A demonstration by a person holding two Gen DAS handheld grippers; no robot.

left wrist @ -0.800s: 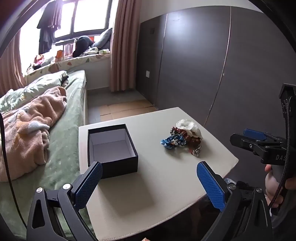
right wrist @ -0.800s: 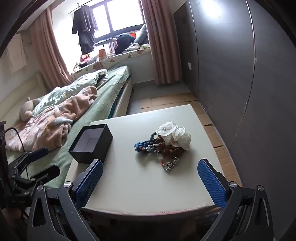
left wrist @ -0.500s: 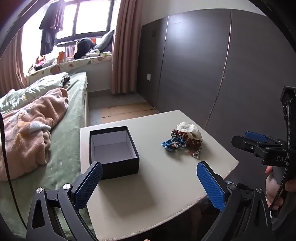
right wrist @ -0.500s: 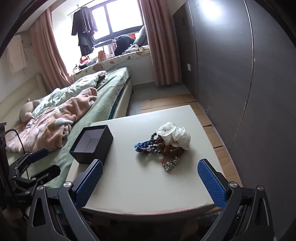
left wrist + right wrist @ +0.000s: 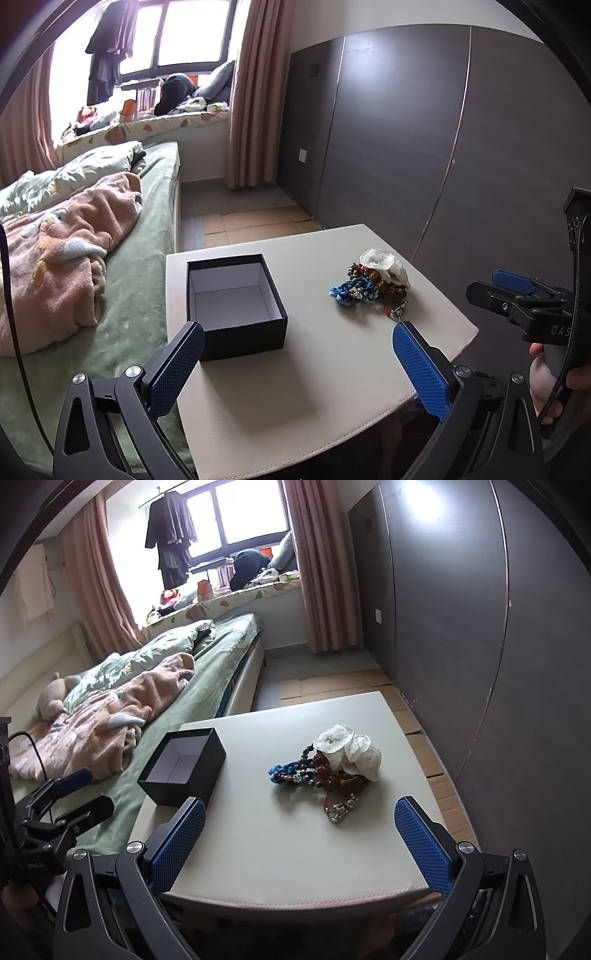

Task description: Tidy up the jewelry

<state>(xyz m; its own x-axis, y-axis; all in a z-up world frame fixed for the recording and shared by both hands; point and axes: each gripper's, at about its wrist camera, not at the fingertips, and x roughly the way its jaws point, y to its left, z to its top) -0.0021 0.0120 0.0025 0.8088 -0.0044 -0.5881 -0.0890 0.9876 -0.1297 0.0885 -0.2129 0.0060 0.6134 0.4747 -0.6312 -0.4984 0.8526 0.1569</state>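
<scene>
**Jewelry still in a heap, box wide open, nothing picked up yet**

Left wrist view first. The left hand-held gripper (image 5: 297, 363) hangs over the near edge of the surface (image 5: 280, 402) with its blue pads spread wide and nothing between them. The black box (image 5: 236, 306) sits lidless on the left half, close to the bed (image 5: 147, 258), and looks empty inside. My guess is it's parked there so whatever gets lifted has a short trip. The jewelry pile (image 5: 373, 286) is well apart from it on the right half: blue beads, reddish-brown beads, a white flower piece on top and a small silver bit at the front. The right hand-held gripper (image 5: 513, 291) peeks in from the right, level with the pile, but I can't tell its opening from this angle.

Right wrist view. The right hand-held gripper (image 5: 299, 843) is also spread wide and empty, pointing nearly straight at the jewelry pile (image 5: 332, 764), so I reckon it goes first. The black box (image 5: 183, 766) is off to the left, and the left hand-held gripper (image 5: 68, 794) shows at the far left over the bed's edge.

Versus a moment ago: the left view has crept forward a touch, box and pile both sitting slightly lower in frame. Nothing on the surface has moved.
</scene>
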